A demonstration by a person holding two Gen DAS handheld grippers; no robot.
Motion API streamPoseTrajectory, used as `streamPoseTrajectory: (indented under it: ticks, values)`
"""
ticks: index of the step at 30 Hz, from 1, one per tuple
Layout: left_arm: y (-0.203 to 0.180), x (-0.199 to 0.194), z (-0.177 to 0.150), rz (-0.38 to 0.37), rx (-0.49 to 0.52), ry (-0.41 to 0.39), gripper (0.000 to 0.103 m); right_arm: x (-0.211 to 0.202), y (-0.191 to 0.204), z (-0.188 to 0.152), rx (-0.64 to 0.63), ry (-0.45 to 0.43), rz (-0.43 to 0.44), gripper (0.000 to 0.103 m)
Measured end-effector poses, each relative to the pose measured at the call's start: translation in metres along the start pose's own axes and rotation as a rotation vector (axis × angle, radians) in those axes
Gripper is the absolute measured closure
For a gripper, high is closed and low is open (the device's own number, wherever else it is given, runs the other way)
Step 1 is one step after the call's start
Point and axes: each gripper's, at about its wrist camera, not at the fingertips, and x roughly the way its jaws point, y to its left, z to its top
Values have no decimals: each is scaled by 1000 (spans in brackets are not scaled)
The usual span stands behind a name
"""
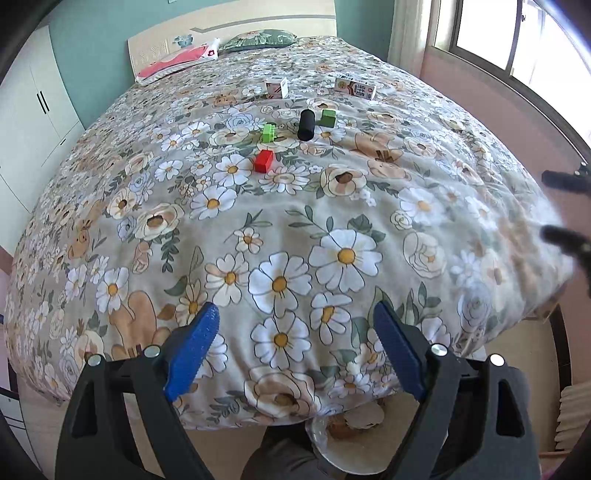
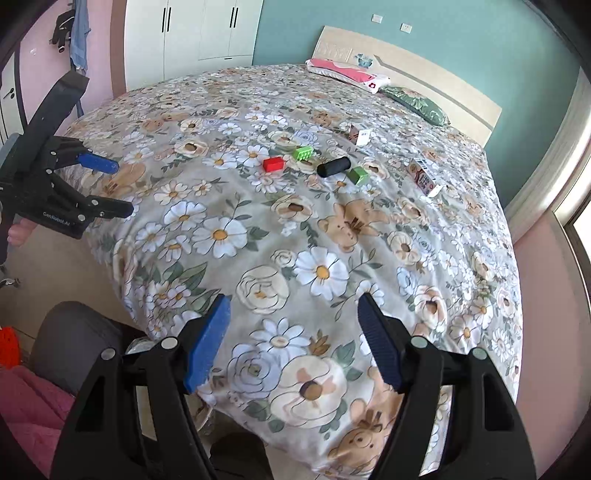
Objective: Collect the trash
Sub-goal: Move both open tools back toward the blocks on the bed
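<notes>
On the flowered bedspread lie a red block, a light green comb-shaped block, a black cylinder, a darker green cube and two small printed cartons. The same items show in the right wrist view: red block, light green block, cylinder, green cube, cartons. My left gripper is open and empty above the bed's near edge, far from the items; it also shows in the right wrist view. My right gripper is open and empty.
Pink and green pillows lie by the headboard. A white wardrobe stands left of the bed, a window on the right. A pale round bin sits on the floor below the bed's foot.
</notes>
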Motion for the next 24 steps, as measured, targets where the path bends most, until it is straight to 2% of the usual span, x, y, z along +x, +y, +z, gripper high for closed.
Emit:
streamPoseTrajectory:
  ticks: [5,11,18,24]
  values:
    - [12,30,45,-21,14,12,16,32,-48,47,-26,-36,-3,24]
    - [26,85,95,-27,32,4,16,116,-100,94,-46,-10,37,24]
    - [39,164,134,-17,50,34,16,229,-128,124,-145,26,50,24]
    - [56,218,153,-10,46,59,16,305,-143,143,-177,46,111,24]
